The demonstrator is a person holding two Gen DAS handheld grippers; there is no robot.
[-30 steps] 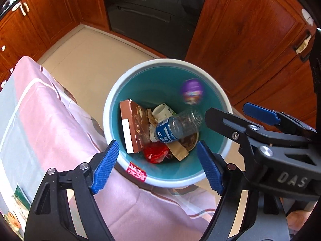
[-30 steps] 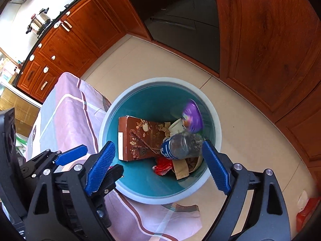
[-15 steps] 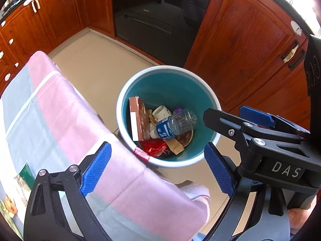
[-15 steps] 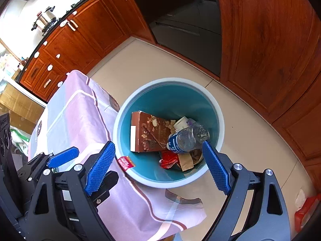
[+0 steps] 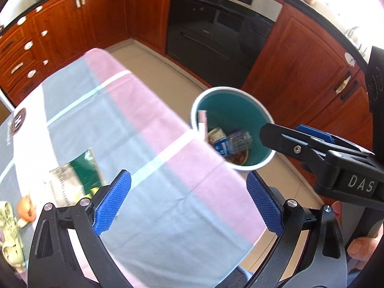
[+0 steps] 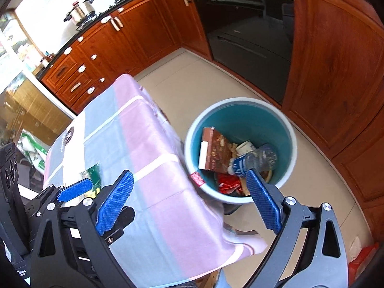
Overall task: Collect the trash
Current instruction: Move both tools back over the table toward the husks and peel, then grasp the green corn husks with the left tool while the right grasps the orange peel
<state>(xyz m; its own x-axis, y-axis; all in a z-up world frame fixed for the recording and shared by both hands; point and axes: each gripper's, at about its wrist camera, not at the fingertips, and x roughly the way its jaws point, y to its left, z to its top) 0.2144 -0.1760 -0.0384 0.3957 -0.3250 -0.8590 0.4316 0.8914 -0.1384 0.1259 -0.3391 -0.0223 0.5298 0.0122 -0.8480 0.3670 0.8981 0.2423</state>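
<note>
The teal bin (image 5: 240, 110) stands on the floor by the table's far corner. It holds a brown box (image 6: 216, 148), a plastic bottle (image 6: 254, 159), a paper cup (image 6: 244, 146) and a red wrapper (image 6: 228, 183). My left gripper (image 5: 187, 177) hangs over the pink and grey tablecloth (image 5: 144, 120). Its jaws are opening with nothing between them. My right gripper (image 6: 189, 175) is above the table's edge beside the bin (image 6: 252, 124), jaws also opening and empty. A green packet (image 5: 79, 170), an orange scrap (image 5: 26, 207) and a crumpled pale item (image 5: 9, 235) lie on the cloth.
Red-brown wooden cabinets (image 5: 300, 72) and a black oven (image 5: 216, 36) line the far walls, with beige floor tiles (image 6: 192, 76) between them and the table. A pot (image 6: 81, 12) sits on the hob. A red packet (image 6: 360, 261) lies on the floor.
A purple item that was dropping into the bin has settled among the trash. Both grippers have pulled up and back from the bin toward the table, their jaws wider.
</note>
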